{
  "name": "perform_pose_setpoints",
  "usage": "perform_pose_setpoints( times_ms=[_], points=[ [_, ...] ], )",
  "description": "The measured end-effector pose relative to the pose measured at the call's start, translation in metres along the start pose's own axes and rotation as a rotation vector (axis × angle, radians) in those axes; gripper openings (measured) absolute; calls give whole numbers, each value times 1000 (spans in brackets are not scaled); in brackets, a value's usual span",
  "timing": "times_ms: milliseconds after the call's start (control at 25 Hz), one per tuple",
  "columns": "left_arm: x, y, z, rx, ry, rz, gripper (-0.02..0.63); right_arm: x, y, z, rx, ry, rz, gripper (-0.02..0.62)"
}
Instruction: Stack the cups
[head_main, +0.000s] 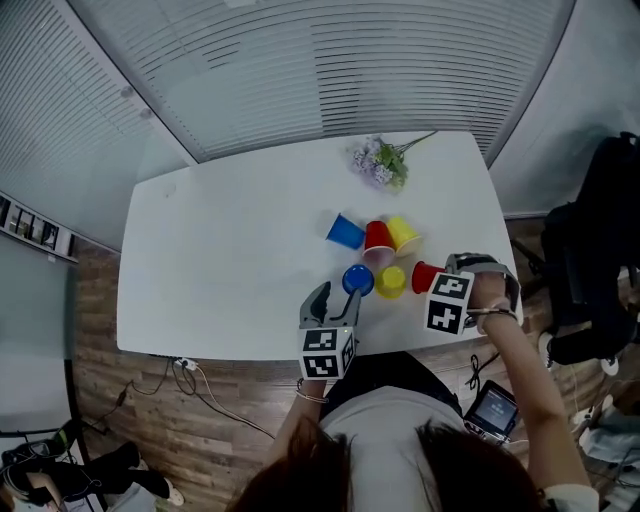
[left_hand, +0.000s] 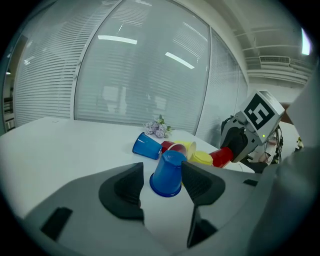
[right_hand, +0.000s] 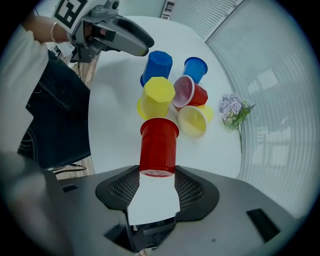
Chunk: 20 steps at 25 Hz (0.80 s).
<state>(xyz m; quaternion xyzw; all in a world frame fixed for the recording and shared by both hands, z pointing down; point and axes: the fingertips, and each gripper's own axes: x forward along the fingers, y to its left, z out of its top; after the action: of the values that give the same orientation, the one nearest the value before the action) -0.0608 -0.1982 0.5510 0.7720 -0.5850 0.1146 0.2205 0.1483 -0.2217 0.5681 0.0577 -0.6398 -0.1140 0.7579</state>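
Head view, stock: one white rectangular table (head_main: 220, 270); cluster of coloured plastic cups (head_main: 378, 240), none nested that I can see, so all stacking is left. My right gripper (right_hand: 156, 181): jaws clamped on the red plastic cup (right_hand: 159, 145), beside the cluster. My left gripper (left_hand: 161, 172): jaws wide, upturned blue plastic cup (left_hand: 167, 175) between them, ungripped; right-pad contact unclear.

Head view looks steeply down over the table (head_main: 220, 270). Left gripper view low, level across it. Right gripper view close, facing down. All share the cups (right_hand: 159, 95).
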Motion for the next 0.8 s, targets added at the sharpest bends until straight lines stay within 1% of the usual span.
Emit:
perform_pose_setpoints(
  times_ms=[240, 320, 400, 520, 800],
  points=[
    [-1, 5, -3, -25, -4, 19, 249, -3, -2, -2, -64, 46, -8, 244],
    [-2, 6, -4, -34, -3, 21, 250, -4, -4, -5, -77, 65, -10, 244],
    [-2, 7, -5, -43, -4, 22, 250, -4, -4, -5, -76, 63, -8, 244],
    [-2, 6, -7, -49, -2, 22, 249, -6, -3, 2, -55, 18, -4, 244],
    [0, 3, -9, -53, 4, 10, 250, -17, -1, 25, 22, -132, 5, 238]
  ],
)
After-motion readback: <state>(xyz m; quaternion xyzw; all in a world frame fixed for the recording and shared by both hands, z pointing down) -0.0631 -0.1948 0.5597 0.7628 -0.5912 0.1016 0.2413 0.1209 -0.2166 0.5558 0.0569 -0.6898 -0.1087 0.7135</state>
